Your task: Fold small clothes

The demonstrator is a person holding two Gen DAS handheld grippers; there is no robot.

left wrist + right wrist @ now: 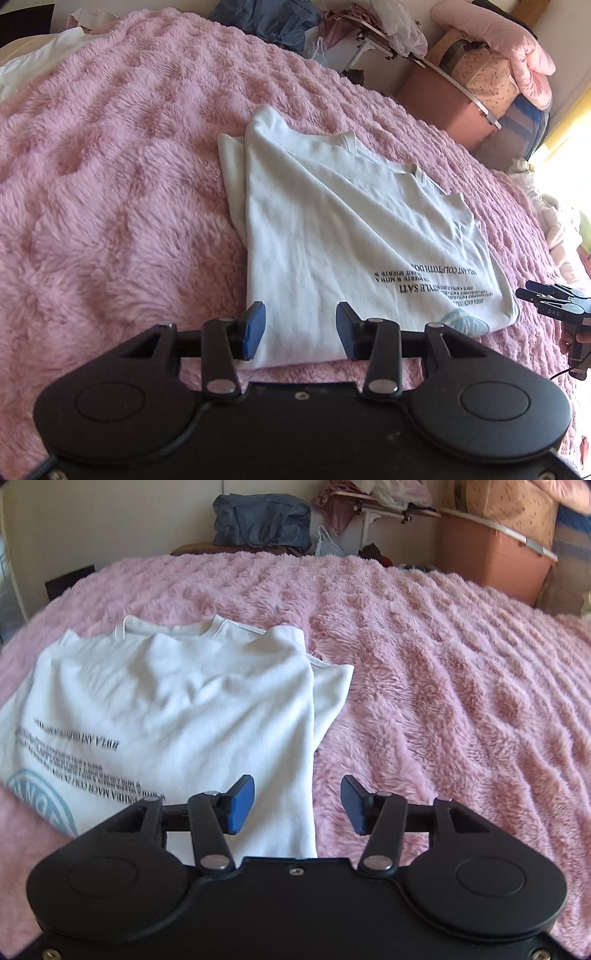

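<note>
I see the white cotton T-shirt with black lettering lying partly folded on the fluffy pink fleece blanket covering the bed. My left gripper hangs over the shirt's near hem, blue pads spread apart, gripping nothing. My right gripper sits above the shirt's right folded edge, also spread wide and empty.

Pink fuzzy blanket; dark blue bag, perhaps, behind it.
</note>
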